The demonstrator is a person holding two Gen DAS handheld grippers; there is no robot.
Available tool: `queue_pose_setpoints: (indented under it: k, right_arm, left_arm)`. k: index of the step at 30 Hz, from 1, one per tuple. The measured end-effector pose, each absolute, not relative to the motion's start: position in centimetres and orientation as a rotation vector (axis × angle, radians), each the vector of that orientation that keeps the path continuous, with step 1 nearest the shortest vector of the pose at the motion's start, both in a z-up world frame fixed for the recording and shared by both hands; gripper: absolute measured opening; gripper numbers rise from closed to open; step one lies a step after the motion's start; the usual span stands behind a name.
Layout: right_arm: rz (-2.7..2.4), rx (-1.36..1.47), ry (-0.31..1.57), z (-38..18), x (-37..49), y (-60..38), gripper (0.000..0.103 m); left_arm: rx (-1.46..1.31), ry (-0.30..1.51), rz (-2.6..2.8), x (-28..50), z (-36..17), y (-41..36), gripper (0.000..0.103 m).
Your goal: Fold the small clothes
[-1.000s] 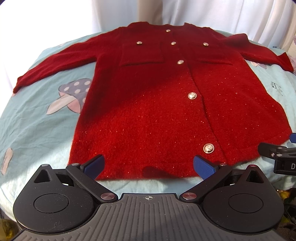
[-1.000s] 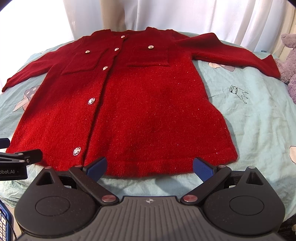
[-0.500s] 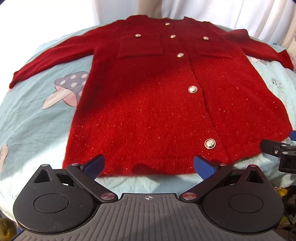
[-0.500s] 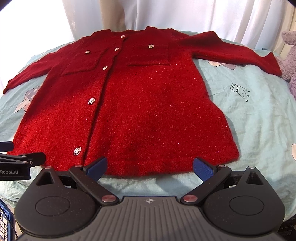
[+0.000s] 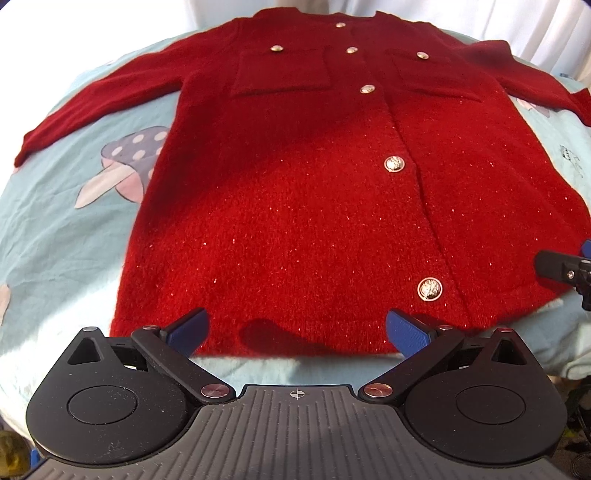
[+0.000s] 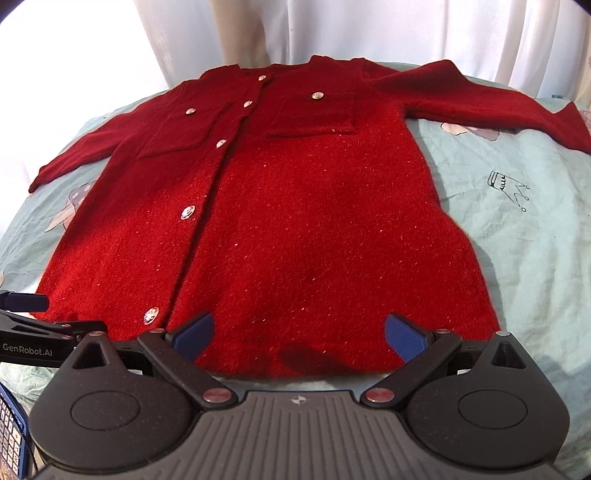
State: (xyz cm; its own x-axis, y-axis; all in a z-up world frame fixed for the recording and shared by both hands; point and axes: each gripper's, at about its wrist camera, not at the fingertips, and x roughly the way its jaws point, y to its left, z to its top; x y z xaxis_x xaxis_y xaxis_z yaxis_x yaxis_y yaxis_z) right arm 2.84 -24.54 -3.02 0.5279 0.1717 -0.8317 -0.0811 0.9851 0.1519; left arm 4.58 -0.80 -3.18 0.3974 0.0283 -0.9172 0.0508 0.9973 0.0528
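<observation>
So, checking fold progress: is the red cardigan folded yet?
Spread flat: red cardigan lies buttoned on the sheet, both sleeves out.

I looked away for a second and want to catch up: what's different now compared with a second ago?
Both tongs moved forward to the hem of the red cardigan: the left tongs and right tongs now reach over its bottom edge, open and holding nothing. The cardigan stayed flat, buttoned, sleeves spread on the light blue sheet.

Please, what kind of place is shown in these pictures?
Probably a bedroom at home. The red cardigan lies flat on a pale blue sheet printed with cartoon mushrooms, like bedding, and white curtains hang close behind it.
</observation>
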Motion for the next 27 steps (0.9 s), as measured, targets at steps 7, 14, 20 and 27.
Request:
queue_pose_setpoints:
  k: [7,14,20,27]
  right_arm:
    - [0.057,0.252,0.892,-0.7,8.2,-33.1,0.099]
    - [-0.28,0.63,0.676,-2.9,17.6,-53.0,0.058]
    - [-0.55,0.917,0.602,-7.9,21.5,-63.7,0.044]
    - [-0.607,0.962,0.483,-9.9,23.6,-65.9,0.044]
  left_arm:
    - [0.004,1.029,0.044,7.3,-0.7,-1.1,0.103]
    - [-0.059,1.038,0.103,10.3,-1.1,-1.5,0.103]
    - [-0.048,1.071,0.146,11.8,-1.8,-1.6,0.103]
    - [-0.093,1.072,0.141,13.3,-2.1,-1.2,0.103]
